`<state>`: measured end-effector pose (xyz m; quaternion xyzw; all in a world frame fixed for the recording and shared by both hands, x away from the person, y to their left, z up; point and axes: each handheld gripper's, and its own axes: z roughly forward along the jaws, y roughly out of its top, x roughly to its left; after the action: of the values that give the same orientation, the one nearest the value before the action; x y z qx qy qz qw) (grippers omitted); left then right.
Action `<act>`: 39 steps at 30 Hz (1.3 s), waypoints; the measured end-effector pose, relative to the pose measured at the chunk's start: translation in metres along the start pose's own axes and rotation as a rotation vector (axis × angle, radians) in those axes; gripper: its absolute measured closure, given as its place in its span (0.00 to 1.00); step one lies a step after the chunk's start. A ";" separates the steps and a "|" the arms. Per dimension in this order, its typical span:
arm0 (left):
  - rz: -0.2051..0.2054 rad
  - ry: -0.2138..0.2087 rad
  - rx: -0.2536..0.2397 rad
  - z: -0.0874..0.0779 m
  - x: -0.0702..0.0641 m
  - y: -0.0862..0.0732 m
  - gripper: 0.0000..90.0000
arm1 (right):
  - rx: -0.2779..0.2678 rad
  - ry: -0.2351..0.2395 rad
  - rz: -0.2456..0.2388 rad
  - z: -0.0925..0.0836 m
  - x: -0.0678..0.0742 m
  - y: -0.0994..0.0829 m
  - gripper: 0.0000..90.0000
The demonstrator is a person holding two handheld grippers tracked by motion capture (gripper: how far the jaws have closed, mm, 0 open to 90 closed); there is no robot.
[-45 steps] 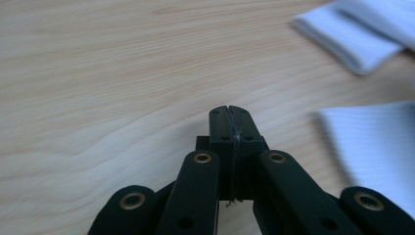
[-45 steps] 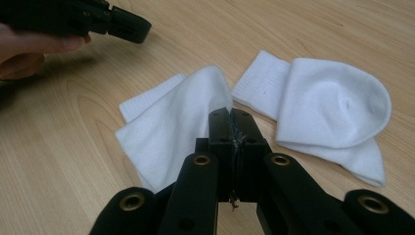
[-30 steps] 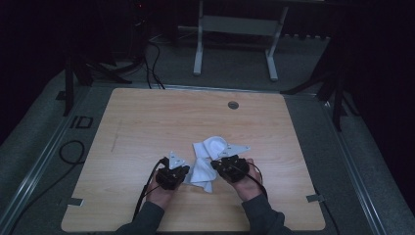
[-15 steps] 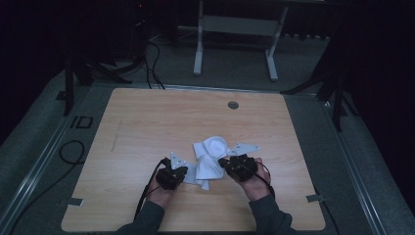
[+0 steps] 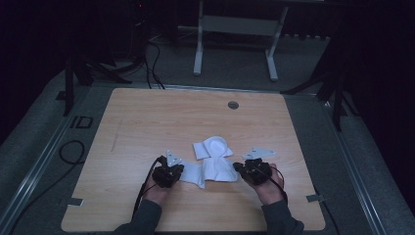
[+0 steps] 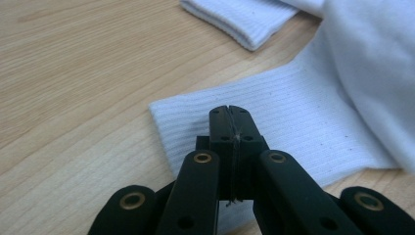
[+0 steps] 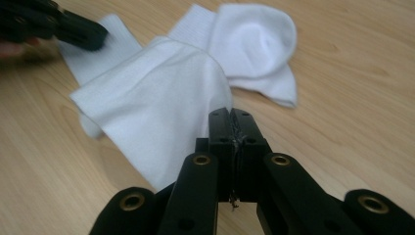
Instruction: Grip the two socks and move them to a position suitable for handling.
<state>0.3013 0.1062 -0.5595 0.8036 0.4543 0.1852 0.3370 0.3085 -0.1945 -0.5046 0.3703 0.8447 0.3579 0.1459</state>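
Sock (image 5: 211,170) stretches between left tool (image 5: 177,174) and right tool (image 5: 240,169).

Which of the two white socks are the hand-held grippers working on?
The near sock, stretched between the left hand-held gripper at its ribbed cuff and the right hand-held gripper at its foot. The far sock lies folded behind it, untouched.

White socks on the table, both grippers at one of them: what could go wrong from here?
1. The left gripper is shut on the ribbed cuff of the near sock right at its edge; a pull could slip it free.
2. The right gripper is shut at that sock's other end, where the fabric lies folded over; it may pinch several layers, so the fold might not open.
3. The second sock appears to touch the near one, so dragging could shift it along.
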 end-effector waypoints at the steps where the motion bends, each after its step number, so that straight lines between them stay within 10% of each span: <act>1: -0.003 0.004 0.001 0.000 0.001 0.000 0.99 | 0.004 -0.002 0.003 -0.001 -0.002 -0.002 0.98; 20: -0.045 0.044 0.004 -0.004 0.015 0.000 0.94 | 0.051 -0.024 0.042 0.008 -0.020 -0.013 0.86; 39: -0.046 0.029 -0.029 -0.007 0.013 0.001 0.92 | 0.140 -0.060 -0.055 0.092 -0.021 0.044 1.00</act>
<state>0.3036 0.1195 -0.5540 0.7853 0.4747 0.1956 0.3460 0.3931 -0.1439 -0.5383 0.3669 0.8728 0.2824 0.1546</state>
